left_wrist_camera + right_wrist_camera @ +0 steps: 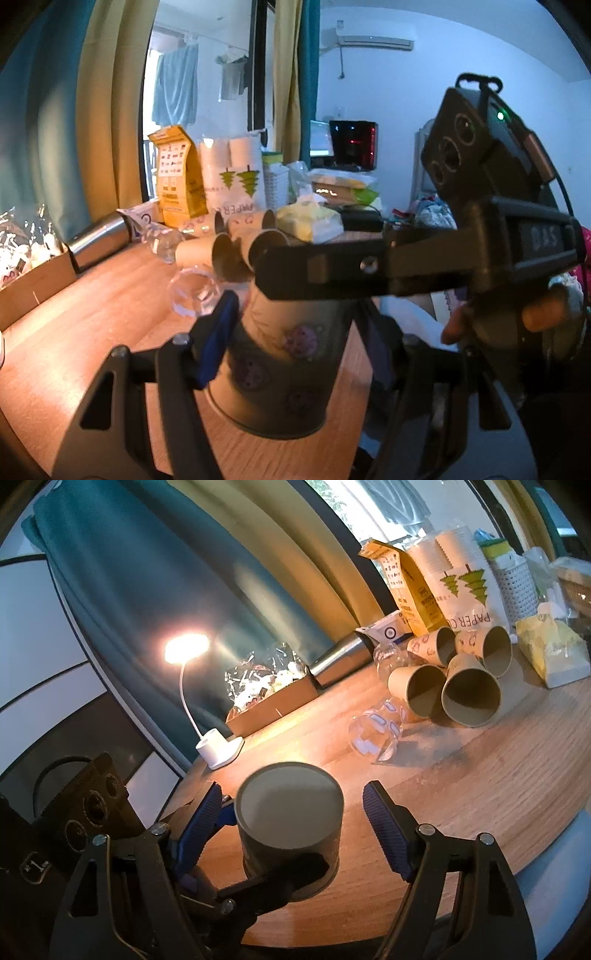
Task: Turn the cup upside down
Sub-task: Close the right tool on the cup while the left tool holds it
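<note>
Cup: paper cup (290,823) stands inverted, flat base up, on the wooden bench (461,775) near its front edge.
Left tongs: left tongs (295,325) clamp the cup's wall, blue pad (218,339) against its side.
Right tongs: right tongs (295,821) spread wide around the cup, touching nothing.
Behind: four paper cups (469,690) lie on their sides by a desk lamp (218,749).

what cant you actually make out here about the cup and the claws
- Cup rim against the table: hidden in the right wrist view by the left claw; blurred in the left wrist view.
- Left claw's far finger: hidden behind the cup in the left wrist view, so its grip is unclear.
- Cup's printed pattern: blurred.
- Right claw straddles the cup with a gap showing.
</note>
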The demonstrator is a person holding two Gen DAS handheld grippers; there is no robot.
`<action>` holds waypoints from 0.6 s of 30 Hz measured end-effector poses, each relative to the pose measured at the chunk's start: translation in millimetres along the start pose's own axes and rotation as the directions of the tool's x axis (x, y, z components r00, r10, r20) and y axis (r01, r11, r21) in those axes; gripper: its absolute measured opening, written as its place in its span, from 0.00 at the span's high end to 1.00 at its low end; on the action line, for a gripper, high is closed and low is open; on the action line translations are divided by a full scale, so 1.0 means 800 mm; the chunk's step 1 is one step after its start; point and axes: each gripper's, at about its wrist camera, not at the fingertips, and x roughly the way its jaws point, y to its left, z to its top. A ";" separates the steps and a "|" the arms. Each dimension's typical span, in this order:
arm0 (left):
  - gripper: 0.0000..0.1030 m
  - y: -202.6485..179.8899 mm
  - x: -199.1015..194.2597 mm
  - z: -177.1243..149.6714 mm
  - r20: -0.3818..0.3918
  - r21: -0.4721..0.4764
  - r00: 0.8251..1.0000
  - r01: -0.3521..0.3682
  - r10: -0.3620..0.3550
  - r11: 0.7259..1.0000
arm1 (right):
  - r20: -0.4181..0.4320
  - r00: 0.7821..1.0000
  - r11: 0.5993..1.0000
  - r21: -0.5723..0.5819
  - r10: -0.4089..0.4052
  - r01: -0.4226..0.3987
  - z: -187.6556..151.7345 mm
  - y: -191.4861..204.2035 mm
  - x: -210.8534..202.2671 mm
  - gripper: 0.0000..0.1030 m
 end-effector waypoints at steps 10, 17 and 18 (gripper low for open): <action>0.35 -0.011 0.001 0.001 0.009 0.033 1.000 0.000 0.000 0.999 | 0.007 1.000 1.000 -0.011 0.009 -0.009 0.001 0.000 -0.003 0.43; 0.12 -0.008 0.003 0.001 0.003 0.024 1.000 0.018 -0.019 1.000 | 0.045 0.997 0.997 -0.055 -0.057 0.060 0.010 0.006 -0.008 0.44; 0.12 -0.008 0.003 0.000 0.002 0.031 1.000 0.009 -0.009 0.999 | 0.056 0.995 0.994 -0.068 -0.078 0.082 0.013 0.006 -0.009 0.44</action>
